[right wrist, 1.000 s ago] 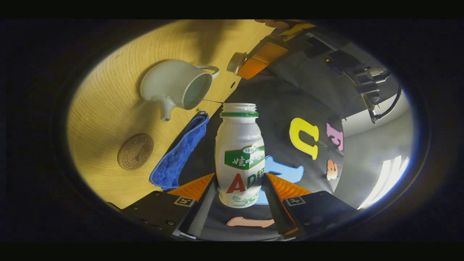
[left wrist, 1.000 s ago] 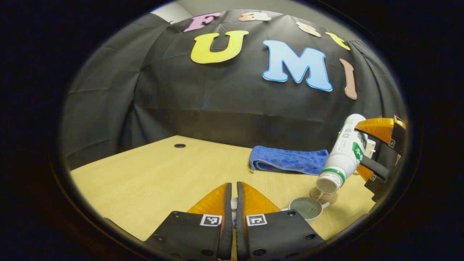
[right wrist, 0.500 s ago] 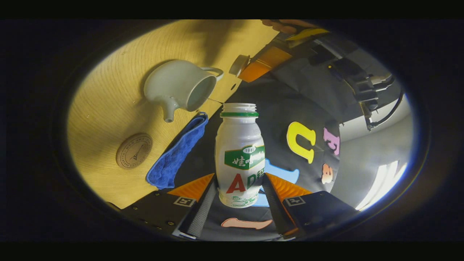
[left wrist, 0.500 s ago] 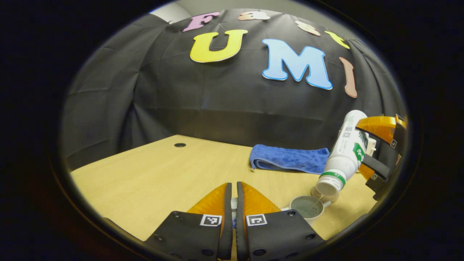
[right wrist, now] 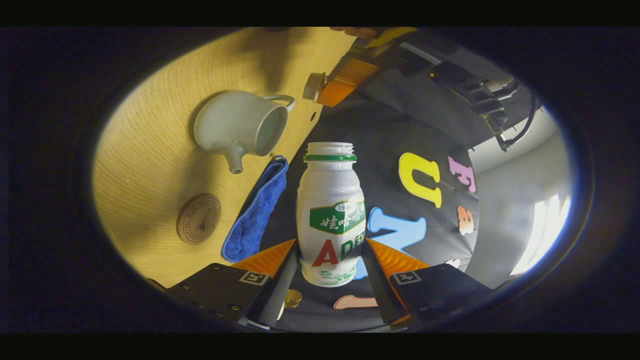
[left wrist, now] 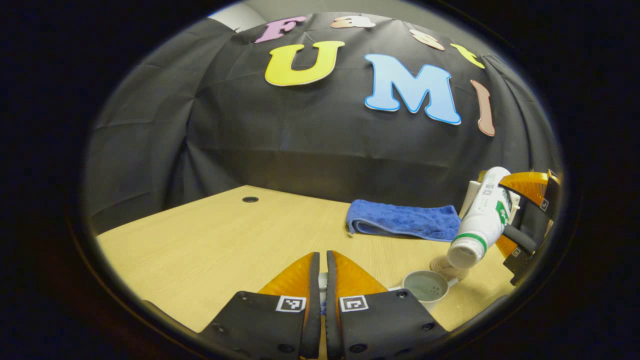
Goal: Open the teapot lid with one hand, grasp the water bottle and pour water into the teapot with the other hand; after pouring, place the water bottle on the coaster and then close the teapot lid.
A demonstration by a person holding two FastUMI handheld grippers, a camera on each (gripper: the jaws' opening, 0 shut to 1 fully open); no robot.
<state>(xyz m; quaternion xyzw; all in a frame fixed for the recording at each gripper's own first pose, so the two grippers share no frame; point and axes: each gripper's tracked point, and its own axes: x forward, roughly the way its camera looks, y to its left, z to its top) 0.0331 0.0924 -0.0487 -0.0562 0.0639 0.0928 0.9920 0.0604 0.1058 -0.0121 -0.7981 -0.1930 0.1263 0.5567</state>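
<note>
White capless water bottle (right wrist: 330,215) with green neck ring, tilted mouth-down.

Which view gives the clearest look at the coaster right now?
The right gripper view: the coaster lies whole and unobstructed on the table, beside the blue towel. In the left gripper view, the coaster is mostly hidden behind the tilted water bottle.

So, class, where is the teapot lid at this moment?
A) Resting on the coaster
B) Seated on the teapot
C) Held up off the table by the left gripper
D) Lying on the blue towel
C: in the right gripper view the lid sits at the left gripper's fingertips, apart from the open teapot.
</note>
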